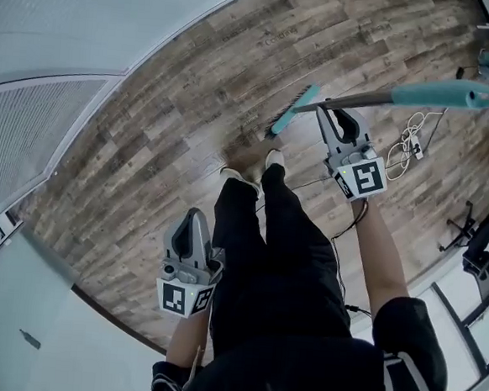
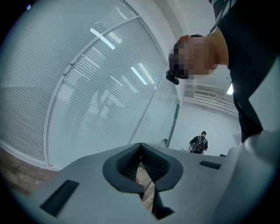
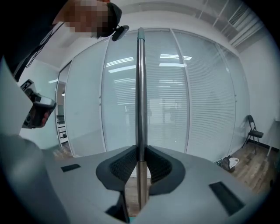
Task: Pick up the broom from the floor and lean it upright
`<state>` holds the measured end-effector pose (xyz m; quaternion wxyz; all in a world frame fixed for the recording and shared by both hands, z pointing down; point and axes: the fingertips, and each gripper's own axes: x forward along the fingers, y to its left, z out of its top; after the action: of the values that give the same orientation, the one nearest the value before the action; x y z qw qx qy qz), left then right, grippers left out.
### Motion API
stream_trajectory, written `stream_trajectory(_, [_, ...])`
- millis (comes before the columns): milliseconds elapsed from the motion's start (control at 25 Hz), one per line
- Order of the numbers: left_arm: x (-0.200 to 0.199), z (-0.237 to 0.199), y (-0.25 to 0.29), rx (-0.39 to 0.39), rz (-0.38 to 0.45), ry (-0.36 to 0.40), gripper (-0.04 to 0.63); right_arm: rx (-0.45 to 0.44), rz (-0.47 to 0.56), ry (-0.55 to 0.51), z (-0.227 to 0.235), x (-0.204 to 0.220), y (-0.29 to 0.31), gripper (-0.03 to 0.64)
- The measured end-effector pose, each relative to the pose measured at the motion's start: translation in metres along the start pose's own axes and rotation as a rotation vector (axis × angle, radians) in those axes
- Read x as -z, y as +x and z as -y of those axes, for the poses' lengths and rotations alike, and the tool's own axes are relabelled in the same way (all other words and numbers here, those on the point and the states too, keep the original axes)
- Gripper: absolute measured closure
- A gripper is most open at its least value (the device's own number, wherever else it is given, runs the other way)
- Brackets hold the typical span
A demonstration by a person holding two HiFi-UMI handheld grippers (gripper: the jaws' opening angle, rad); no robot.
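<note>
Right gripper (image 3: 140, 164) has its fingers clamped on the broom (image 1: 362, 97) pole, brush end low by the person's shoes (image 1: 274, 157). Left gripper (image 2: 141, 148): fingers together, empty. Looks like the lifting step; next, stand it against the glass wall (image 3: 197, 100).

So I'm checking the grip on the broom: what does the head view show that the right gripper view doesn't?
Head view only: the left tool, the person's shoes and a white cable on the floor. Right gripper view only: the pads pressed against the broom handle, a glass wall with blinds, a folding chair. Both: the right tool gripping that handle, and the wood floor.
</note>
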<state>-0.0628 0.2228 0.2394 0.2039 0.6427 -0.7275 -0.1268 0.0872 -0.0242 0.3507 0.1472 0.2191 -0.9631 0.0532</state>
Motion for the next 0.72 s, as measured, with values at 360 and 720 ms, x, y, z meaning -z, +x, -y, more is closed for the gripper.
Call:
stream_trajectory(360, [-0.031, 0.077, 0.003, 0.154, 0.047, 0.003, 0.578, 0.126, 0.131, 0.084, 0.057, -0.089, -0.062, 0.541])
stream_trajectory(720, [-0.033, 0.101, 0.049, 0.198, 0.047, -0.01, 0.578, 0.213, 0.152, 0.087, 0.124, -0.108, -0.053, 0.541])
